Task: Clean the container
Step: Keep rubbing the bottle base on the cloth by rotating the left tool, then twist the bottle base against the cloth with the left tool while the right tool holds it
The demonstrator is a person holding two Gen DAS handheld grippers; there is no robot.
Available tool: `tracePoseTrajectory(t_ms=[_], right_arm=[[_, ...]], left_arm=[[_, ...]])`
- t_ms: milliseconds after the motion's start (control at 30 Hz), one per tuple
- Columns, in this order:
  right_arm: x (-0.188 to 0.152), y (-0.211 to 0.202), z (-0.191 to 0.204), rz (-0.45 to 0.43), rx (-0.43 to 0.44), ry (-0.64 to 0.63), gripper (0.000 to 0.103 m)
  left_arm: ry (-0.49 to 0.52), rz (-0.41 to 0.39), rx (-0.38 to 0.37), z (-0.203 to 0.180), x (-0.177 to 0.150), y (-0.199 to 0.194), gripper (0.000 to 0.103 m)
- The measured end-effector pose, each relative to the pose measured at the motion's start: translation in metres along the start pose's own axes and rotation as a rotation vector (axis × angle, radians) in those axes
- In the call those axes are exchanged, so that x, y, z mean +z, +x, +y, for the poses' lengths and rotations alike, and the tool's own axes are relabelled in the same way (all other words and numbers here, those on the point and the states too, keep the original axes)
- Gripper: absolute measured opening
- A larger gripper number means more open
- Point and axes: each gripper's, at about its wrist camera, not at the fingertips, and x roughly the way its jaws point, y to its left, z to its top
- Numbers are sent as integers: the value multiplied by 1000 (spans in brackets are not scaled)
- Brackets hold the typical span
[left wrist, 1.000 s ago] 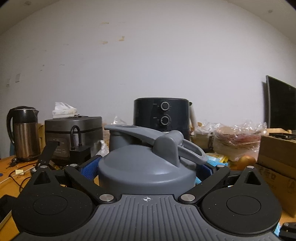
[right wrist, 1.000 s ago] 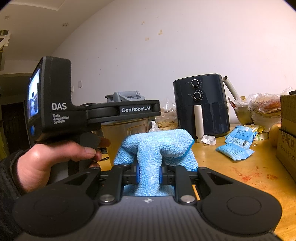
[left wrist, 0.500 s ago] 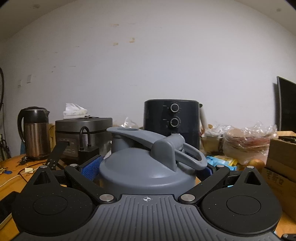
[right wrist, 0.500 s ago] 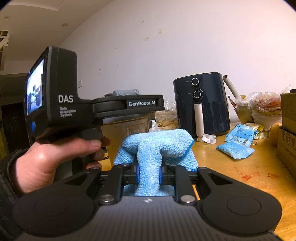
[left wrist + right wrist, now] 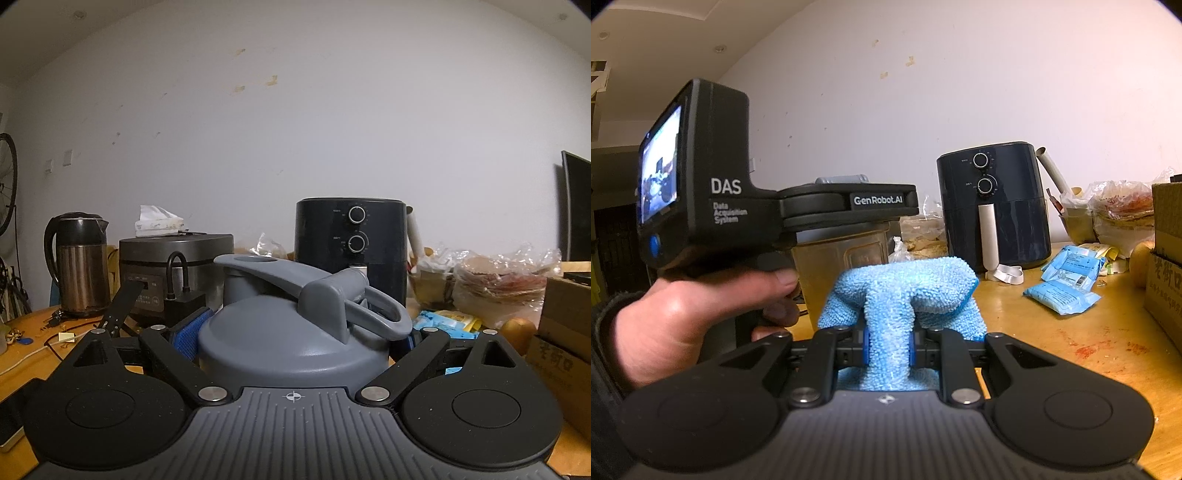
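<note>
The container is a translucent amber bottle (image 5: 842,266) with a grey flip-top lid (image 5: 291,332). My left gripper (image 5: 295,341) is shut around it just under the lid, its blue pads (image 5: 190,338) pressed to the sides. In the right wrist view that left gripper (image 5: 849,206) is held by a person's hand (image 5: 701,306), and the container hangs upright below it at left centre. My right gripper (image 5: 888,347) is shut on a folded blue microfibre cloth (image 5: 901,284), which sits just right of the container and does not touch it.
A black air fryer (image 5: 993,203) stands at the back of the wooden table (image 5: 1052,332). Blue packets (image 5: 1060,295) and a cardboard box (image 5: 1167,266) lie to the right. A kettle (image 5: 77,262) and a rice cooker (image 5: 173,266) stand at the left.
The left gripper has risen a little with the container and drifted slightly right. The right gripper and cloth have stayed still.
</note>
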Motion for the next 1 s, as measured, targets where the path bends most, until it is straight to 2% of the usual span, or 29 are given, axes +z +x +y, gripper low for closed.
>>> tracePoseTrajectory(t_ms=[600, 1000], right_arm=[[0, 2, 2, 2, 8, -2, 15], [-1, 5, 3, 6, 17, 2, 15]], left_arm=[[26, -45, -182, 19, -8, 1, 95], [34, -71, -389, 39, -13, 10, 95]])
